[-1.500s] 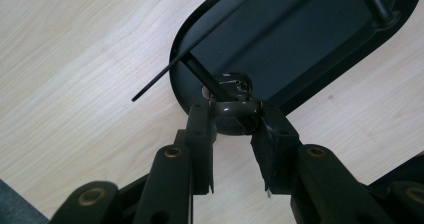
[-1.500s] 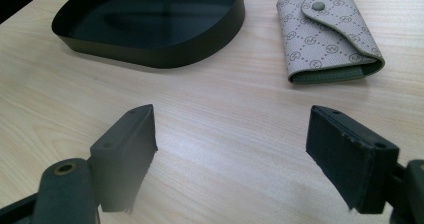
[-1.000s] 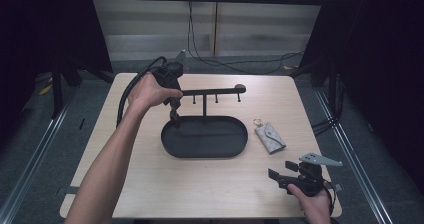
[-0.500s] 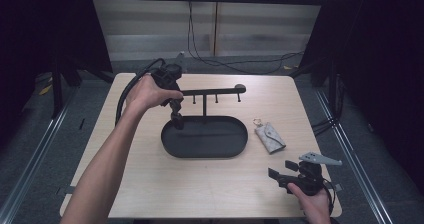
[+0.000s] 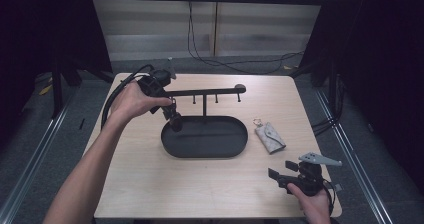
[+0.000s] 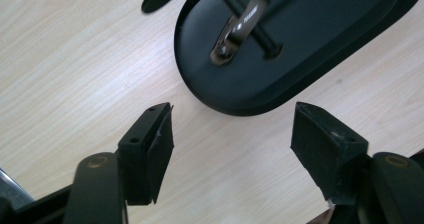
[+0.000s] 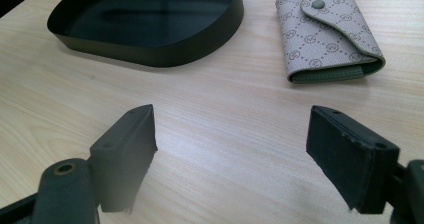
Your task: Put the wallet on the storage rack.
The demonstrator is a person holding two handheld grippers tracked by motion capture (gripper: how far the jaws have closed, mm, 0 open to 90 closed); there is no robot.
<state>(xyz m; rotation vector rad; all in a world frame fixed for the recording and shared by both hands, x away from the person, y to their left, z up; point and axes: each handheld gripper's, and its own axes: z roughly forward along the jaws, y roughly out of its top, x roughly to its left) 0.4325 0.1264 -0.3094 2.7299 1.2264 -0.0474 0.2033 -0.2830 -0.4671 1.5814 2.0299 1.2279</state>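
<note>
The left gripper (image 5: 172, 116) was held at the tray's (image 5: 204, 151) 10 o'clock end, its jaws having just been opening, nothing between them. The right gripper (image 5: 283, 176) rested with jaws spread and empty near the table's (image 5: 150, 189) 5 o'clock corner. The key pouch (image 5: 269, 136) lay at the tray's 3 o'clock, apart from it. Judged: withdrawal is best made clear of the hook rail (image 5: 205, 91). Open wood lay at 6 o'clock; the table edge ran close to the right gripper.
</note>
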